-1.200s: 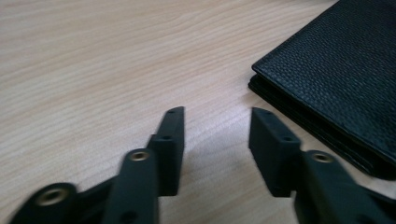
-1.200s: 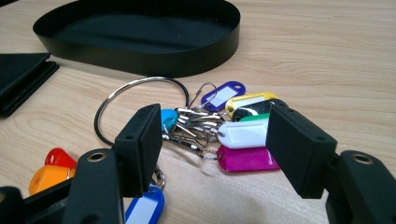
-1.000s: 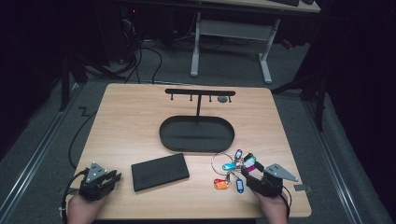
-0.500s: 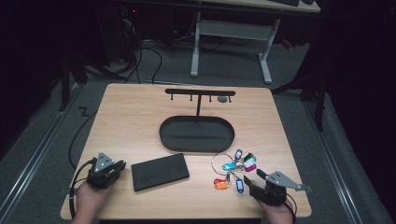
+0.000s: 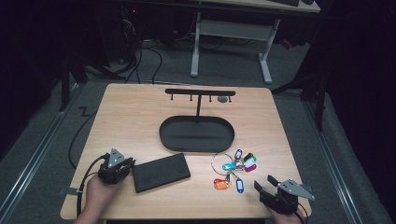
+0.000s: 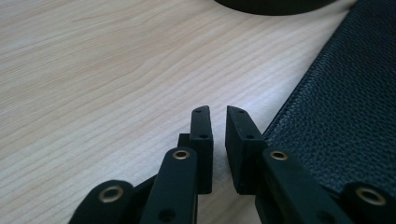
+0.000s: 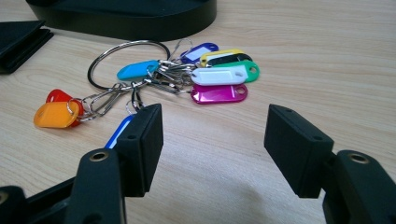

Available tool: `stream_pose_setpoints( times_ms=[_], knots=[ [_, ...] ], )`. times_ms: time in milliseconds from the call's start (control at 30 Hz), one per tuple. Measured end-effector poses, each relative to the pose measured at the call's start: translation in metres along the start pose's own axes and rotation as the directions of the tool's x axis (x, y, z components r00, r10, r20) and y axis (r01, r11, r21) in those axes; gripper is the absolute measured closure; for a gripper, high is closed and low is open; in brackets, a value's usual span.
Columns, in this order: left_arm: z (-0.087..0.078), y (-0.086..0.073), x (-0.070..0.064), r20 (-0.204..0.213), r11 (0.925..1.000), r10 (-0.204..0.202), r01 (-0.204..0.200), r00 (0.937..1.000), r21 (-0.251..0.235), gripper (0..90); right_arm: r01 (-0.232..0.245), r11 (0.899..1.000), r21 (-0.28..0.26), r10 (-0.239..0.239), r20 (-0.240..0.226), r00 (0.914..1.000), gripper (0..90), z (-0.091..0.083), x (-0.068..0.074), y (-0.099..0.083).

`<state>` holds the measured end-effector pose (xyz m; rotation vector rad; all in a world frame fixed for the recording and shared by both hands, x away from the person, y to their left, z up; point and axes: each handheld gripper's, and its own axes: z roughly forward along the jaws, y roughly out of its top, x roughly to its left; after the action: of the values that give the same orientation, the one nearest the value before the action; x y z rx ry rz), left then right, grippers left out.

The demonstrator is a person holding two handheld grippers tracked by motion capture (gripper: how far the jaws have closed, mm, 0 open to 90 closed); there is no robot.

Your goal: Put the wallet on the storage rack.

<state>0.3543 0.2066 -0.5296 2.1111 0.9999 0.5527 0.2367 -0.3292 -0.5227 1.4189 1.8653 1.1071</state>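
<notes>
A bunch of coloured key tags (image 5: 233,169) on a metal ring (image 7: 126,60) lies flat on the wooden table (image 5: 140,121), right of centre near the front. My right gripper (image 5: 264,185) rests just behind it at the front edge, open and holding nothing; in the right gripper view (image 7: 212,112) the tags (image 7: 205,74) lie a short way beyond the jaws. My left gripper (image 5: 128,164) sits at the front left, shut on nothing, its tips against the left end of a flat black case (image 5: 161,171). The left gripper view (image 6: 218,114) has the case (image 6: 341,107) to the right of the jaws.
A black stand with an oval base tray (image 5: 196,134) and a hook bar (image 5: 200,92) on a post occupies the table's middle and back. Beyond the table are a dark floor, cables and a desk frame (image 5: 231,28).
The right gripper has drawn back from the keys toward the front right edge. The left gripper has moved forward and right, up to the case's end. The keys have stayed put.
</notes>
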Motion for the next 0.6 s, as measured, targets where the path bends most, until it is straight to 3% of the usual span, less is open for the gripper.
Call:
stream_pose_setpoints(
  times_ms=[233, 533, 600],
  knots=[
    [-0.009, -0.006, -0.023, 0.041, 0.9972, 0.074, -0.075, 0.9964, 0.007, 81.0, 0.028, 1.000, 0.007, -0.028, -0.032, 0.9991, 37.4, 0.015, 0.006, 0.008],
    [-0.031, -0.017, -0.067, 0.107, 0.9829, 0.183, -0.184, 0.9772, -0.004, 78.2, 0.050, 0.999, -0.002, -0.050, -0.072, 0.9962, 37.0, 0.040, 0.016, 0.026],
    [-0.034, -0.019, -0.073, 0.102, 0.9796, 0.200, -0.201, 0.9744, -0.002, 75.3, 0.052, 0.999, -0.008, -0.052, -0.083, 0.9952, 36.9, 0.047, 0.019, 0.031]
  ],
)
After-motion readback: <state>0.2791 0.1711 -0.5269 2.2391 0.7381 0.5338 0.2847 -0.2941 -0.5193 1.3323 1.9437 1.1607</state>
